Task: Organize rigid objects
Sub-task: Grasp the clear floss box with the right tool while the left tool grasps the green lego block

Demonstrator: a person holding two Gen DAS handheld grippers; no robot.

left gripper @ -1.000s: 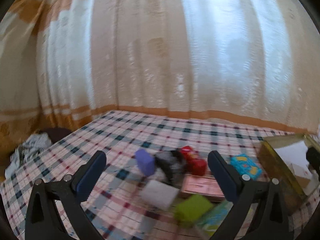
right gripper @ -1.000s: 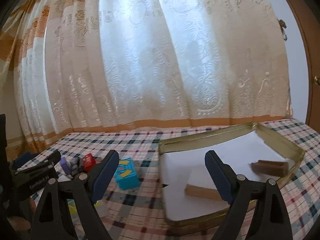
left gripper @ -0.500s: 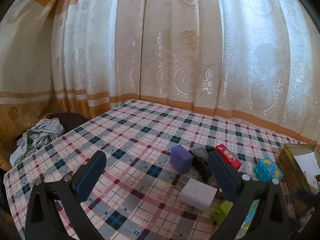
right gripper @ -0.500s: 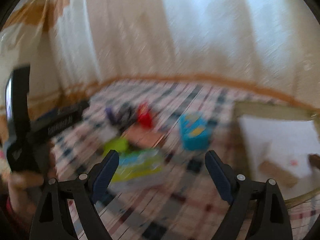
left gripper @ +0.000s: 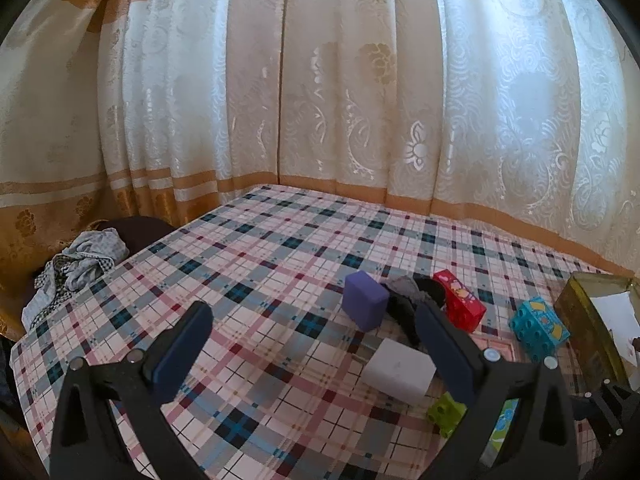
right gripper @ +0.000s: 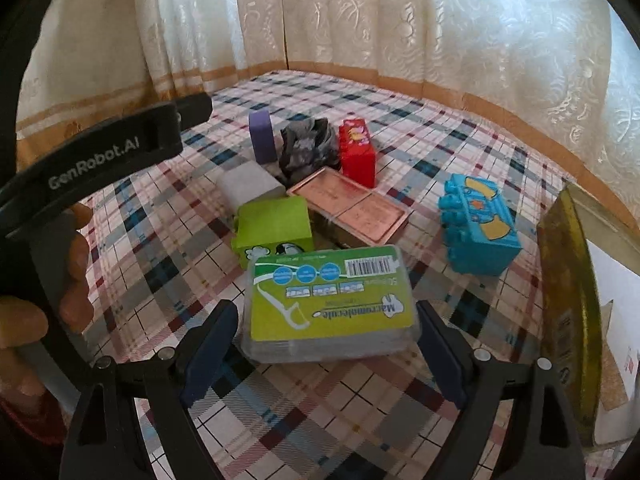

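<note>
My right gripper (right gripper: 326,346) is open, its jaws on either side of a clear floss-pick box with a green label (right gripper: 330,304), not closed on it. Behind the box lie a green block (right gripper: 274,230), a pink flat box (right gripper: 350,208), a white block (right gripper: 250,188), a purple block (right gripper: 262,138), a grey cloth (right gripper: 306,148), a red block (right gripper: 358,152) and a blue block (right gripper: 478,230). My left gripper (left gripper: 316,350) is open and empty above the plaid cloth, left of the purple block (left gripper: 366,306) and white block (left gripper: 400,370).
A gold tin tray (right gripper: 568,280) with a white liner stands at the right; it also shows in the left wrist view (left gripper: 588,320). Curtains hang behind the plaid-covered surface (left gripper: 260,272). A crumpled cloth (left gripper: 76,268) lies off its left edge.
My right gripper has swung left from over the tray and dropped low around the floss-pick box. My left gripper has drawn back and turned left, so the blocks sit further right.
</note>
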